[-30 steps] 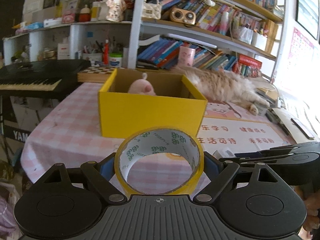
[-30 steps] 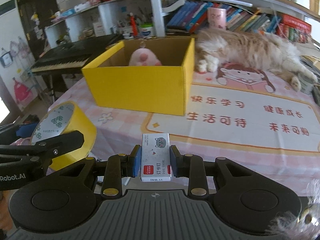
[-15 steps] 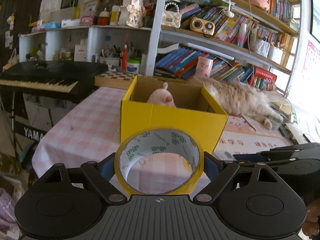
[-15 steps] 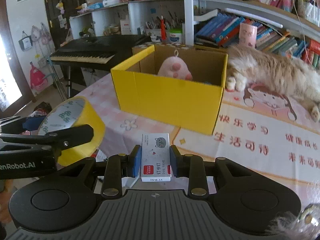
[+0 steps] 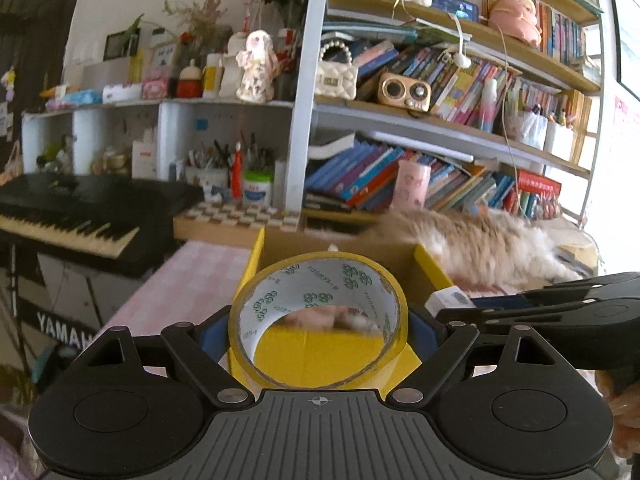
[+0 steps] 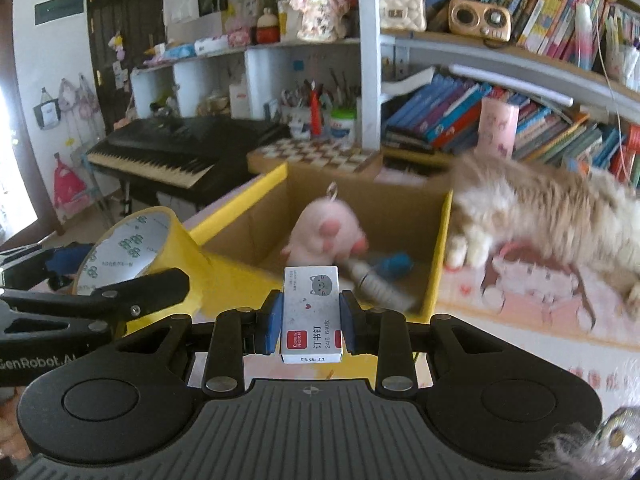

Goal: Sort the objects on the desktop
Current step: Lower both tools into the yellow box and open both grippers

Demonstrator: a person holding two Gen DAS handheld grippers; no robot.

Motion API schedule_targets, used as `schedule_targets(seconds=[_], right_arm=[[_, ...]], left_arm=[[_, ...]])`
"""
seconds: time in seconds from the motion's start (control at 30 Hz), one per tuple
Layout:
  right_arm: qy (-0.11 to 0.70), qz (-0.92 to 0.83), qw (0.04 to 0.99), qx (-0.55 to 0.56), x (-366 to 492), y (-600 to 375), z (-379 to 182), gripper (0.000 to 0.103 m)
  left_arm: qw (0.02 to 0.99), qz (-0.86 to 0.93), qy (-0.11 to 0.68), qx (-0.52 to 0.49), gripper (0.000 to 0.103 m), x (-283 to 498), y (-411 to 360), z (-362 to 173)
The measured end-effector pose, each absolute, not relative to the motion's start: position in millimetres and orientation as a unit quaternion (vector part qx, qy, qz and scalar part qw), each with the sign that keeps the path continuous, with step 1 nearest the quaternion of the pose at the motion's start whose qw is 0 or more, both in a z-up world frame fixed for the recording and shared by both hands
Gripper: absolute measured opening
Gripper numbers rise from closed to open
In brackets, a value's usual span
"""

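we see the left gripper [image 5: 319,330] clamped on a yellow tape roll [image 5: 319,322] over the yellow box [image 6: 240,204] near edge. pink plush [image 6: 326,234] and pens lie inside. right gripper [image 6: 311,322] pinches a staple box [image 6: 311,312]. a cat [image 6: 552,208] sprawls along the box's right wall.

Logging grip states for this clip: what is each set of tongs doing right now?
Left tongs: closed on the roll of yellow tape.
Right tongs: closed on the small box of staples.
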State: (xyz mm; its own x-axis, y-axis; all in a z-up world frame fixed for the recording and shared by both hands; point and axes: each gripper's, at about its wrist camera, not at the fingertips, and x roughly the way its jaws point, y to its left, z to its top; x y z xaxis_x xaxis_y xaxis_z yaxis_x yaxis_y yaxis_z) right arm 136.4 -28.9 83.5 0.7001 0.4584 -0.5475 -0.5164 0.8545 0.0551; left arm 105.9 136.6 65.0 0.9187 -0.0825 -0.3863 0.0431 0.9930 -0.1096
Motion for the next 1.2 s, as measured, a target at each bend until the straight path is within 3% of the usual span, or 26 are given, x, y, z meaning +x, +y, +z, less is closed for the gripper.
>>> schedule_targets(seconds=[0.37,1.2], right_arm=[[0.267,0.253,0.928,-0.058,216.0,-37.9,89.5,0.027],[0.333,0.302,0.878,-0.162,325.9,-4.1,30.3,0.027]], left_arm=[[0.980,-0.027,0.191,-0.043,0.088,172.3,131.3,68.2],[0.943,-0.041,0.329,0.037,0.088,261.6,104.0,8.3]])
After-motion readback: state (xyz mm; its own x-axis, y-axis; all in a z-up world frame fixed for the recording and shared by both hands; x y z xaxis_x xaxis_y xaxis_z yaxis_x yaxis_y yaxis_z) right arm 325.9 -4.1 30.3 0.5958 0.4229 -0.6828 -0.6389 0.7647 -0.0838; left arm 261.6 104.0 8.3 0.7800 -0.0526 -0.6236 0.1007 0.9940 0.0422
